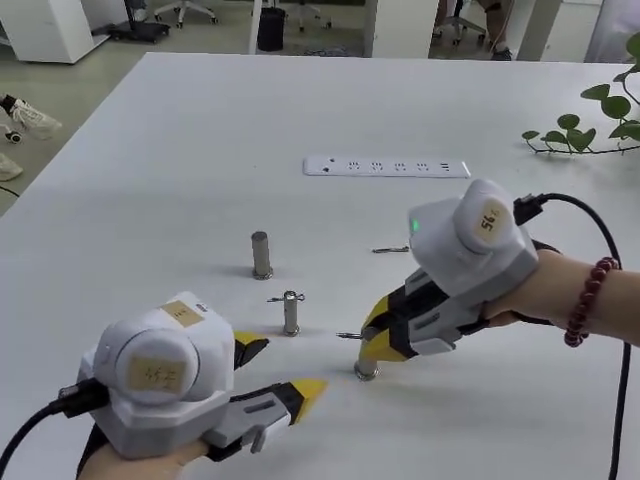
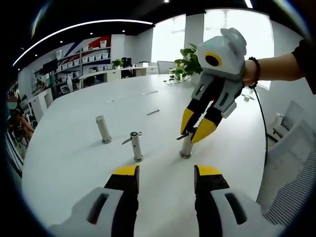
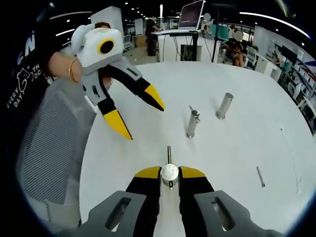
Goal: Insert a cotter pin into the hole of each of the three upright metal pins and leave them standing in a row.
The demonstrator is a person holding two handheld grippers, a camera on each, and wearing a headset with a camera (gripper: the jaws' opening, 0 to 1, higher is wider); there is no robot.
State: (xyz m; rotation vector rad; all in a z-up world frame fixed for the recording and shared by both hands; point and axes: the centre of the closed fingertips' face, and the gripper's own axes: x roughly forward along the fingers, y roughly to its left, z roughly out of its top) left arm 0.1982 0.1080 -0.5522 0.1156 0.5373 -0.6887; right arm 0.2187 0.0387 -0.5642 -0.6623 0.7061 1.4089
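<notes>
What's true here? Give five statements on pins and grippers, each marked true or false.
The far metal pin has nothing through it. True.
The middle metal pin lies flat. False: it stands upright, a fitted cotter pin through it.
The left gripper grips a pin. False: it is open and empty.
A loose cotter pin lies on the table. True.
The right gripper holds a cotter pin at the near metal pin. True.

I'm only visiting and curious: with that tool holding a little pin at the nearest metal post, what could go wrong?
1. The right tool pinches the cotter pin at the top of the nearest post, which stands free. A sideways push might tip it.
2. The left tool is open, not steadying it.
3. The middle post stands close and could get knocked.
</notes>
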